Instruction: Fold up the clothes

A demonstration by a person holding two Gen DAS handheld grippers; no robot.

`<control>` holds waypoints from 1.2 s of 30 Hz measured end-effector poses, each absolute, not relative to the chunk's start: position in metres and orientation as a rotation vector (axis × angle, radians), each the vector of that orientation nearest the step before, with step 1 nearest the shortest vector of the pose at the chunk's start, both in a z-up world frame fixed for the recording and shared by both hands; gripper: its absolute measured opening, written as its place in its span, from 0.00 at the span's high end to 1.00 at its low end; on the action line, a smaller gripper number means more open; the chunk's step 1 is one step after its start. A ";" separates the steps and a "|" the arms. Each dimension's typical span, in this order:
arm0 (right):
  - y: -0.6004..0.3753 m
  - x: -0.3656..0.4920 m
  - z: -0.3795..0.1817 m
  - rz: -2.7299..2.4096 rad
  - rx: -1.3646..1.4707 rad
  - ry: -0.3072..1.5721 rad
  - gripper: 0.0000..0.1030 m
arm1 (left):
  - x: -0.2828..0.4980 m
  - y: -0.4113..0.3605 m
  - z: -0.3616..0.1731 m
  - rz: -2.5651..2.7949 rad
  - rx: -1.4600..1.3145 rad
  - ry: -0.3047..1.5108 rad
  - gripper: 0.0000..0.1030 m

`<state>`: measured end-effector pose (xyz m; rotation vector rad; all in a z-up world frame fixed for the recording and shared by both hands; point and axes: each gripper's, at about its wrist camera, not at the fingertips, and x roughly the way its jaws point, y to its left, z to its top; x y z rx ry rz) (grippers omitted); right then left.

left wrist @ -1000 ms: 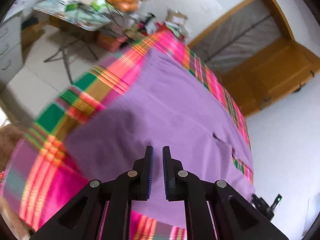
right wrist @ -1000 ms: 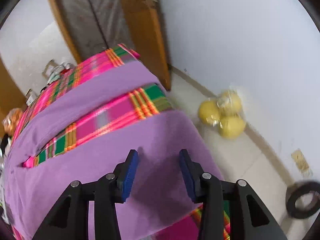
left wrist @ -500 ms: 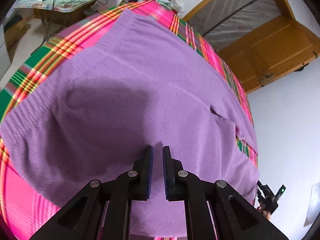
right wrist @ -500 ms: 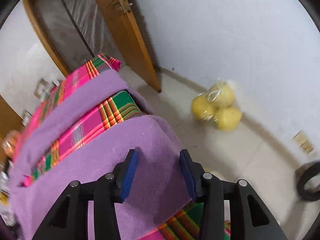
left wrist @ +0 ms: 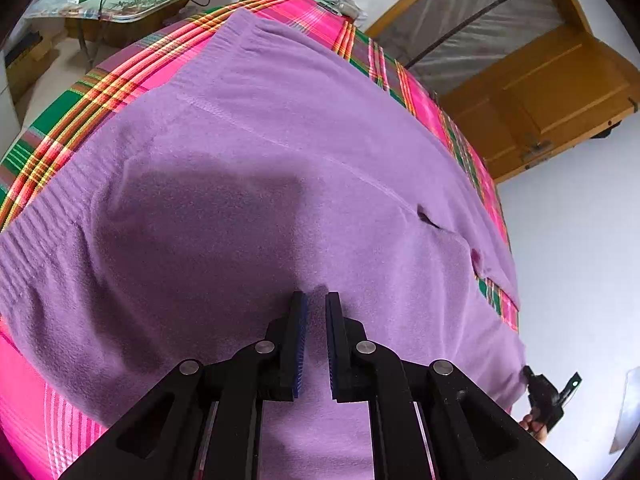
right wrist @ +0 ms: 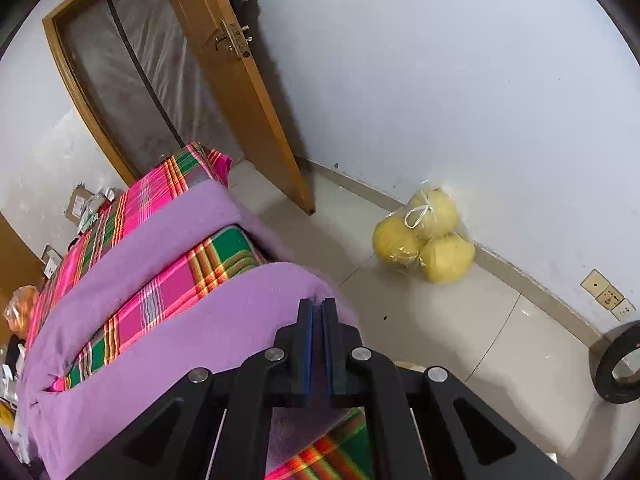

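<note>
From my left wrist camera, the purple sweater [left wrist: 248, 184] fills nearly the whole view, so most of the plaid cloth [left wrist: 100, 84] under it is covered; I only see plaid at 10 o'clock, along the far edge toward 1 o'clock, and in a sliver at 4 o'clock between the body and one sleeve. A dark shadow sits on the knit just ahead of my fingers, and I cannot tell whether any fabric is bunched beneath it. The left gripper [left wrist: 316, 300] points down at the sweater's middle, its jaws drawn close with a narrow gap; the tips meet the knit, but whether they pinch a fold I cannot tell. At 4 o'clock a small black device with a green light [left wrist: 552, 392] is cut off by the rim, with a bit of skin below it. In the right wrist view the right gripper [right wrist: 318, 306] is tilted down over the bed's corner, its blue pads [right wrist: 307, 344] pressed together on the sweater's edge where it drapes over the side; purple fabric shows between and below the jaws. The sleeve [right wrist: 160, 236] lies at 10 o'clock, apart from the body, plaid showing between them. A bag of yellow fruit [right wrist: 426, 236] rests on the floor at 2 o'clock against the wall, near the open wooden door [right wrist: 248, 112]. A black ring [right wrist: 618, 364] at 4 o'clock is clipped by the frame.
</note>
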<state>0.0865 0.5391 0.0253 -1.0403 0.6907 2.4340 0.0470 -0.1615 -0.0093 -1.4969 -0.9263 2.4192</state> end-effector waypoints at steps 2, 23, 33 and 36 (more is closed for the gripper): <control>0.540 0.084 0.018 2.420 -1.096 0.711 0.95 | 0.047 -0.163 -0.010 2.414 -1.492 -0.930 0.91; 0.417 0.014 0.081 2.735 -1.119 0.302 0.76 | -0.005 -0.200 0.034 2.632 -1.452 -0.662 0.91; 0.278 -0.078 0.086 3.013 -1.330 0.075 0.76 | -0.088 -0.190 0.042 2.678 -1.470 -0.280 0.84; 0.232 -0.107 0.081 3.075 -1.412 -0.068 0.73 | -0.113 -0.187 0.039 2.686 -1.470 -0.173 0.78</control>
